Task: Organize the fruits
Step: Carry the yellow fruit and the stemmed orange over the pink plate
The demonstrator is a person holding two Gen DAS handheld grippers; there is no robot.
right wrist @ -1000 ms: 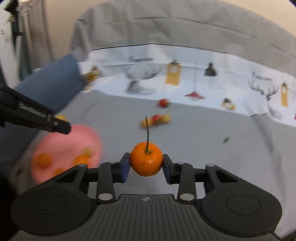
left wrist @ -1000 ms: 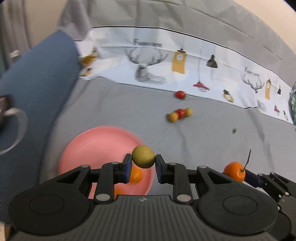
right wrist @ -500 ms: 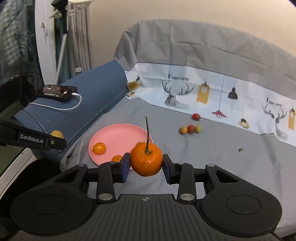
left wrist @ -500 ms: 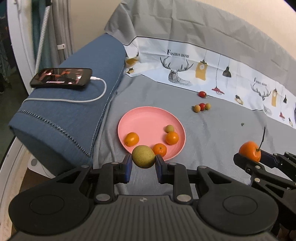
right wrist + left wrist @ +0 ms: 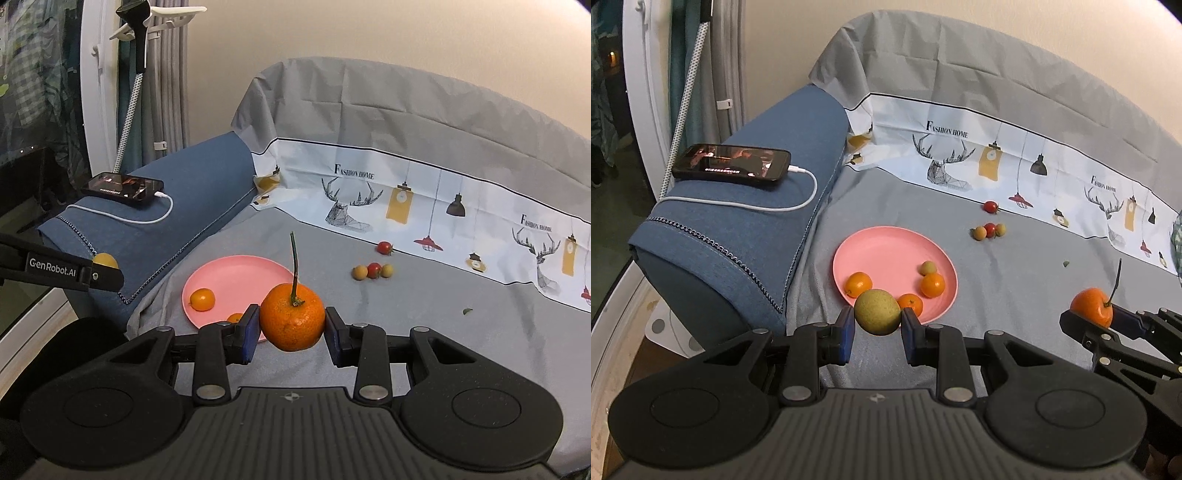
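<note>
My left gripper [image 5: 877, 328] is shut on a yellow-green round fruit [image 5: 877, 312], held above the near edge of a pink plate [image 5: 882, 251]. The plate holds three small oranges and a small greenish fruit [image 5: 928, 267]. My right gripper [image 5: 291, 334] is shut on a stemmed orange mandarin [image 5: 292, 322], held above the grey sheet to the right of the plate [image 5: 236, 277]; it also shows in the left wrist view [image 5: 1091, 308]. Three small fruits [image 5: 989, 230] and a red cherry tomato [image 5: 990, 206] lie on the sheet beyond the plate.
A blue sofa arm [image 5: 768, 192] at the left carries a phone [image 5: 731, 168] on a white charging cable. A patterned white cloth band [image 5: 1015, 166] runs along the sofa back. A small green leaf [image 5: 1066, 263] lies on the grey sheet.
Both grippers have pulled back and risen from the fruit area, each keeping its fruit. The plate and sofa arm now show fully; the view has steadied since half a second ago.
</note>
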